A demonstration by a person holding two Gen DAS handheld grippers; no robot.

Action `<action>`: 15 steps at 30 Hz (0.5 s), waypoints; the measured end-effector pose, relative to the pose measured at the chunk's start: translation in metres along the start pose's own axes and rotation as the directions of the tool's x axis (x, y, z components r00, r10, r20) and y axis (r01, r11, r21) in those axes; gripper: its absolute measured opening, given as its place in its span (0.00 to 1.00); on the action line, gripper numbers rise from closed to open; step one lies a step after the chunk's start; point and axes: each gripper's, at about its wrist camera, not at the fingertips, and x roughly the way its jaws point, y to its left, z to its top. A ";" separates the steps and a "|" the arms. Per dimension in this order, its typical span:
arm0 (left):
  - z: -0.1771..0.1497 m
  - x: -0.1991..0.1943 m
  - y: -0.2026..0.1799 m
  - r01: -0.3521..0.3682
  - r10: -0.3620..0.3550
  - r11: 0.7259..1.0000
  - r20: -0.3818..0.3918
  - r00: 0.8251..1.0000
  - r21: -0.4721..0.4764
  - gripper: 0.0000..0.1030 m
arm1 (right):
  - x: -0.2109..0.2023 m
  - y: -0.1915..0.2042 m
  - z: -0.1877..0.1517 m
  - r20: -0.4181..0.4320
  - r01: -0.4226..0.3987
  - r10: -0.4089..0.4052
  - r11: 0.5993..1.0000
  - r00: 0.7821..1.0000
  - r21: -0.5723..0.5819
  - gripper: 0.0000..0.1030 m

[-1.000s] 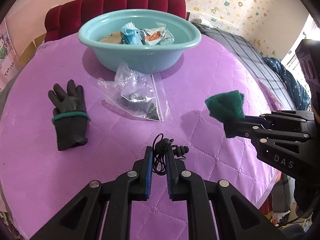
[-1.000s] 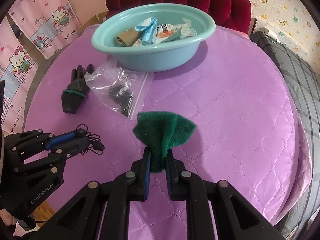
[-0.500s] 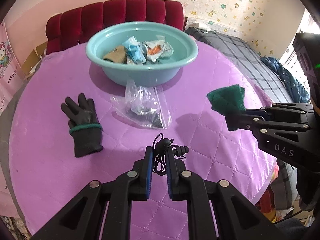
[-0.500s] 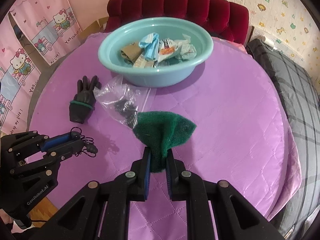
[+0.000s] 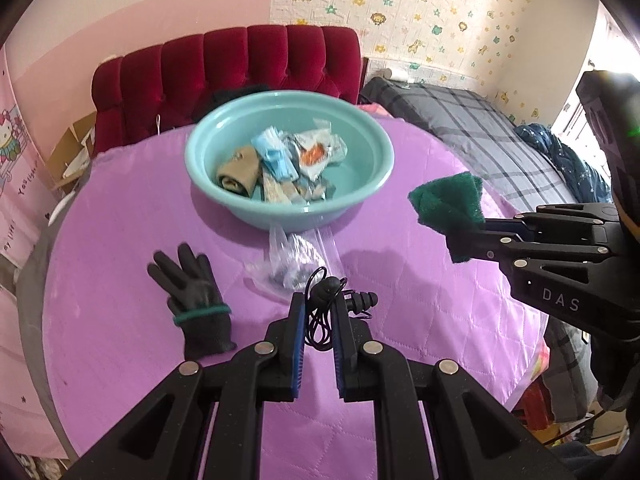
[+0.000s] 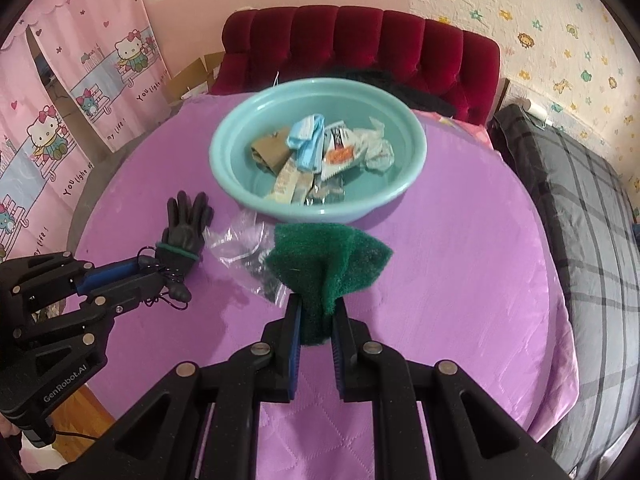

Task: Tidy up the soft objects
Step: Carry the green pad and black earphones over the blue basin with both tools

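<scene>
Left wrist view: over the last second both tongs have risen and drawn back from the basin (image 5: pixel 362 200), so the whole basin now shows, smaller and higher in the frame than before. The left tongs (image 5: pixel 318 312) are clamped on a coil of black earphones (image 5: pixel 320 300), held in the air on the near side of the basin. The right tongs (image 5: pixel 466 240) are clamped on a green scrub pad (image 5: pixel 446 204), held up to the right of the basin. In my judgement both loads are lifted clear of the purple counter (image 5: pixel 120 280) and ready to go into the basin, which already holds packets and cloths.

A black glove (image 5: pixel 192 292) and a clear plastic bag (image 5: pixel 292 260) remain on the counter just before the basin, yet to be sorted.

Writing: "DAS" on the right tongs' body; in the right wrist view, "GenRobot.AI" on the left tongs (image 6: pixel 160 276), and "You light up my life!" on the pink curtain (image 6: pixel 80 80) left of the basin.
</scene>
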 end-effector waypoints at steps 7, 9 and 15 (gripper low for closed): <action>0.024 -0.004 0.008 -0.003 0.002 1.000 0.023 1.000 0.020 0.12 | -0.006 -0.001 0.025 0.028 0.001 0.000 1.000 1.000 -0.013 0.13; 0.031 -0.004 0.010 -0.004 0.003 1.000 0.026 1.000 0.025 0.12 | -0.007 -0.002 0.033 0.034 0.001 0.000 1.000 0.999 -0.018 0.13; 0.052 0.004 0.019 0.003 -0.004 1.000 0.029 1.000 0.031 0.12 | -0.005 -0.007 0.056 0.044 -0.002 0.003 1.000 0.999 -0.018 0.13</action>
